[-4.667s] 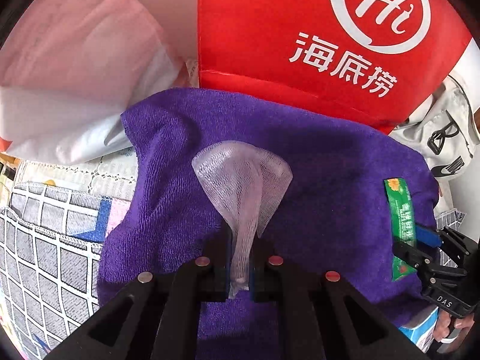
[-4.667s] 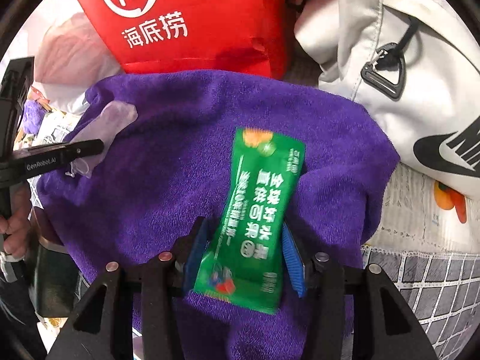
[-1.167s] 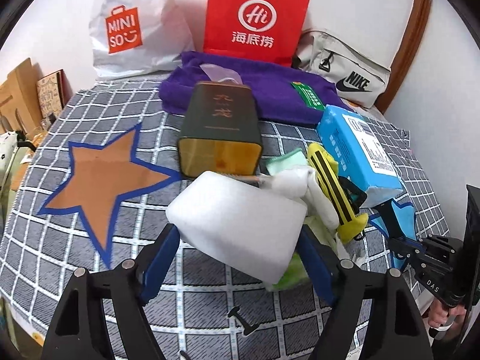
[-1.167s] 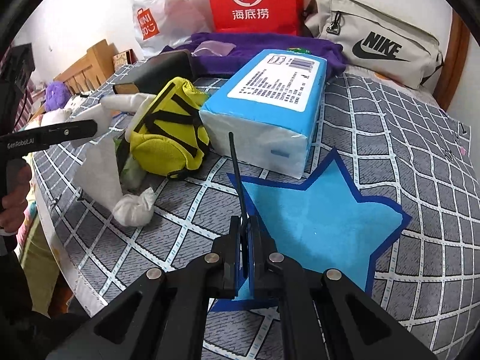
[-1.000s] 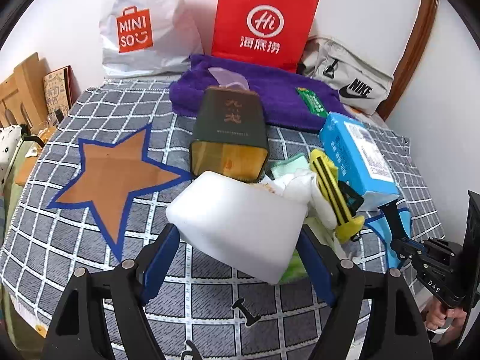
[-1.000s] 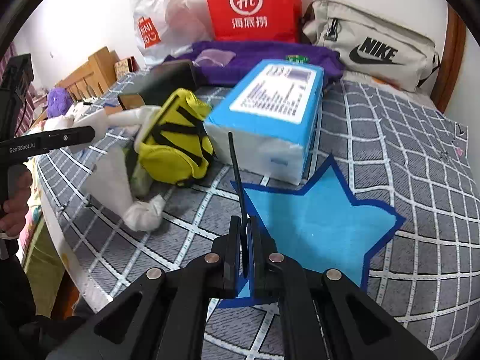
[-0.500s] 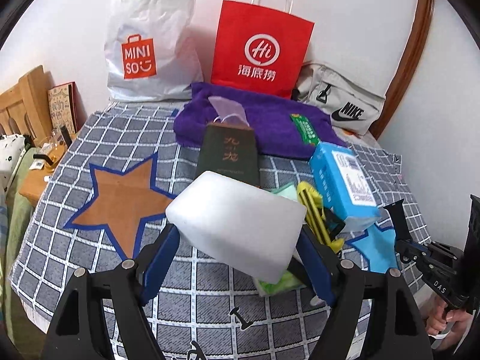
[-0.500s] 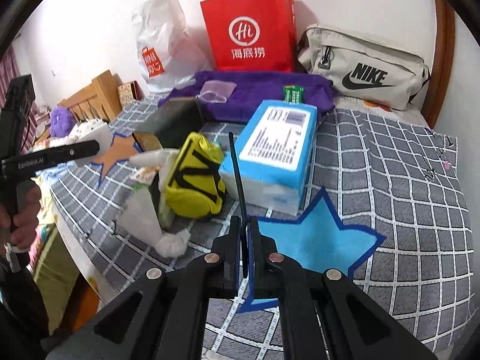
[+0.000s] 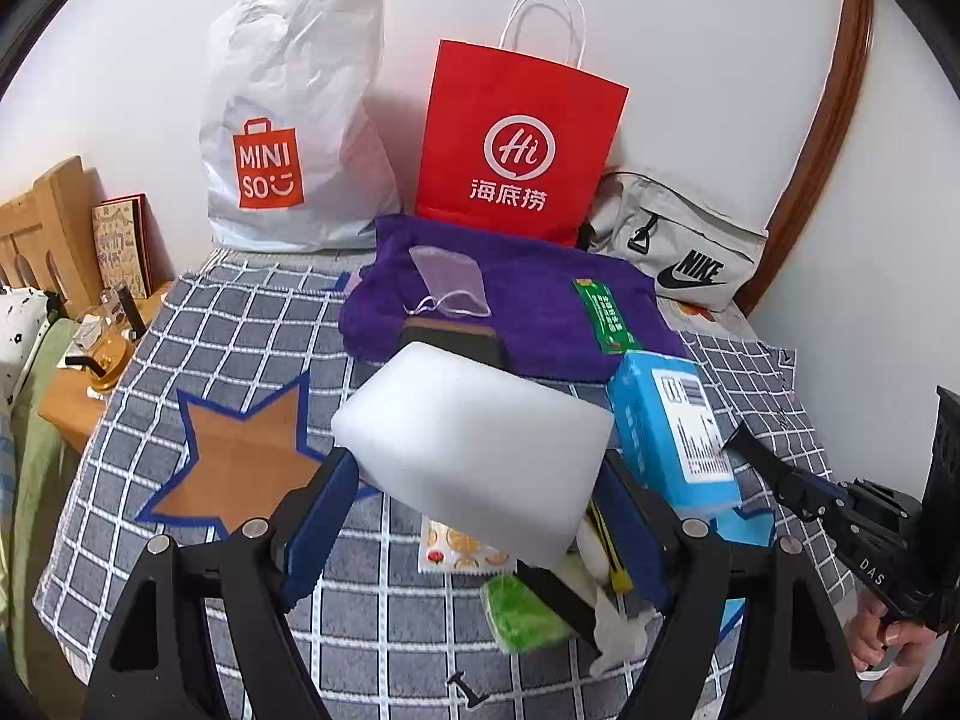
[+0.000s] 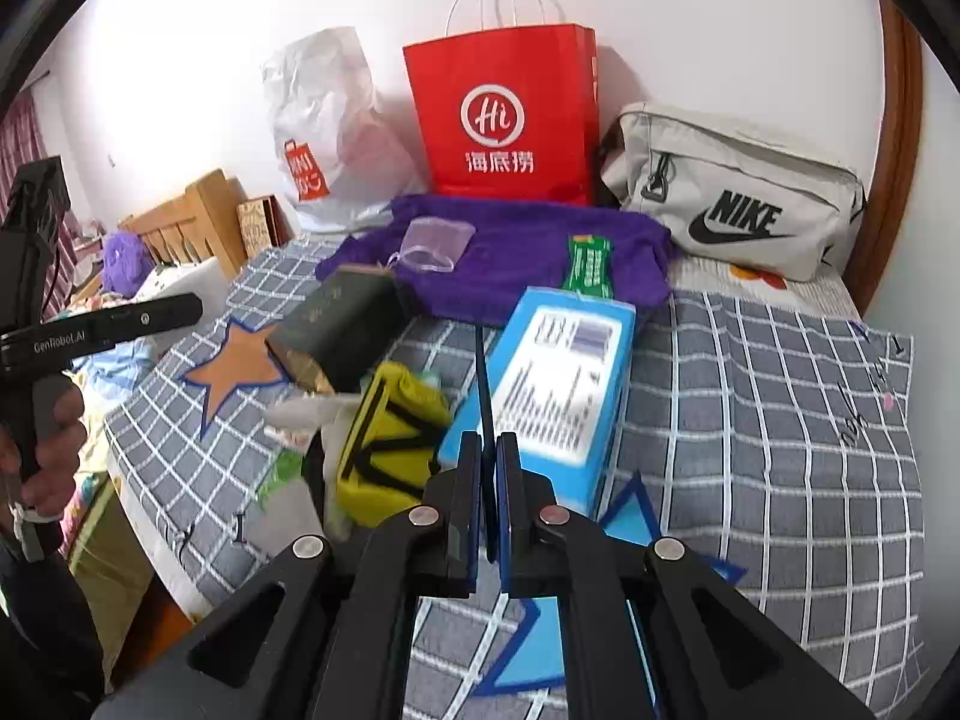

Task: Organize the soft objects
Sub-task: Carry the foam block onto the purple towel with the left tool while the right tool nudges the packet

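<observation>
My left gripper (image 9: 474, 516) is shut on a white foam block (image 9: 474, 450) and holds it up above the bed. My right gripper (image 10: 491, 468) is shut on a thin black strip (image 10: 485, 372) that stands up between its pads. A purple towel (image 9: 528, 306) lies at the back with a sheer mesh pouch (image 9: 450, 282) and a green sachet (image 9: 606, 315) on it. The towel (image 10: 516, 258), pouch (image 10: 435, 243) and sachet (image 10: 591, 267) also show in the right wrist view.
On the checked bedspread (image 10: 780, 420) lie a blue tissue pack (image 10: 558, 390), a yellow pouch (image 10: 390, 438), a dark box (image 10: 342, 324) and crumpled white plastic. A red paper bag (image 9: 516, 150), a white Miniso bag (image 9: 288, 138) and a Nike bag (image 10: 738, 192) stand at the wall.
Both grippers have risen and pulled back from the bed. The foam block has lifted off the pile with the left gripper. The right gripper keeps the black strip.
</observation>
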The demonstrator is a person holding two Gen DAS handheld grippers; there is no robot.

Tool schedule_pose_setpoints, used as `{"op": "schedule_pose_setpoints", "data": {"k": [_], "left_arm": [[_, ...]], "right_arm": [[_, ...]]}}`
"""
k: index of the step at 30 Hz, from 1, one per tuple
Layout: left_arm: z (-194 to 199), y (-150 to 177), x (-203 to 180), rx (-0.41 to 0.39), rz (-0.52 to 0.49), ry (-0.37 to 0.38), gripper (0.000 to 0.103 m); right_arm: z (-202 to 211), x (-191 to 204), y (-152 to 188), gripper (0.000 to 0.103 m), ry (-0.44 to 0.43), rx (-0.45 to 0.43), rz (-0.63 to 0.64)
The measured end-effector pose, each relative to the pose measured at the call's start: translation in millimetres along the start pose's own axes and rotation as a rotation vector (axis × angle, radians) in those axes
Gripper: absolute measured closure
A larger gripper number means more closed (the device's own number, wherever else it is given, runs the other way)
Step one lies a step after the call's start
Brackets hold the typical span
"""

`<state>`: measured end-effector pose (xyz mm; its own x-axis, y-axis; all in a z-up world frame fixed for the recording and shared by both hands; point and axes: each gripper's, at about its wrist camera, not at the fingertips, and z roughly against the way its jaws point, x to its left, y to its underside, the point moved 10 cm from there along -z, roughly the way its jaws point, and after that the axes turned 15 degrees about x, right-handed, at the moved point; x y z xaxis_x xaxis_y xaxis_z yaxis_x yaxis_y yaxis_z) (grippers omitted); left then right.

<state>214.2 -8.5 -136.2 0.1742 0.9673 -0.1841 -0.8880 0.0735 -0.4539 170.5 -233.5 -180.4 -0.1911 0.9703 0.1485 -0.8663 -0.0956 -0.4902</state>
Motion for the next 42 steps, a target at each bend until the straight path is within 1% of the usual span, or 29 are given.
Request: {"op": "schedule_pose_setpoints", "data": {"k": [4, 9, 12, 17, 23, 29, 33, 39, 42], "left_arm": [[-4, -11, 1, 0.001, 0.003, -0.001, 0.024], [-12, -19, 2, 0.011, 0.011, 0.005, 0.024], [-17, -23, 1, 0.017, 0.01, 0.011, 0.024], [-27, -32, -3, 0.03, 0.001, 0.015, 0.024], [-39, -48, 0, 0.045, 0.002, -0.004, 0.024], [-52, -66, 8, 0.062, 0.023, -0.024, 0.024], [-58, -76, 13, 0.066, 0.027, -0.039, 0.024], [-73, -92, 19, 0.081, 0.03, -0.062, 0.024], [-83, -99, 24, 0.094, 0.043, -0.062, 0.024]], "right_arm": [[-6, -5, -13, 0.099, -0.014, 0.0, -0.005], [-15, -6, -15, 0.1, -0.033, 0.022, 0.006], [-14, -9, -20, 0.1, -0.044, 0.015, -0.003], [-12, -17, -35, 0.1, -0.034, -0.009, -0.01], [-16, -30, -65, 0.1, -0.02, -0.027, -0.018], [-27, -40, -97, 0.1, -0.026, -0.039, -0.016], [-40, -51, -120, 0.1, -0.002, -0.045, -0.024], [-63, -61, -145, 0.1, -0.029, -0.033, -0.034], [-78, -68, -155, 0.1, -0.034, -0.018, -0.042]]}}
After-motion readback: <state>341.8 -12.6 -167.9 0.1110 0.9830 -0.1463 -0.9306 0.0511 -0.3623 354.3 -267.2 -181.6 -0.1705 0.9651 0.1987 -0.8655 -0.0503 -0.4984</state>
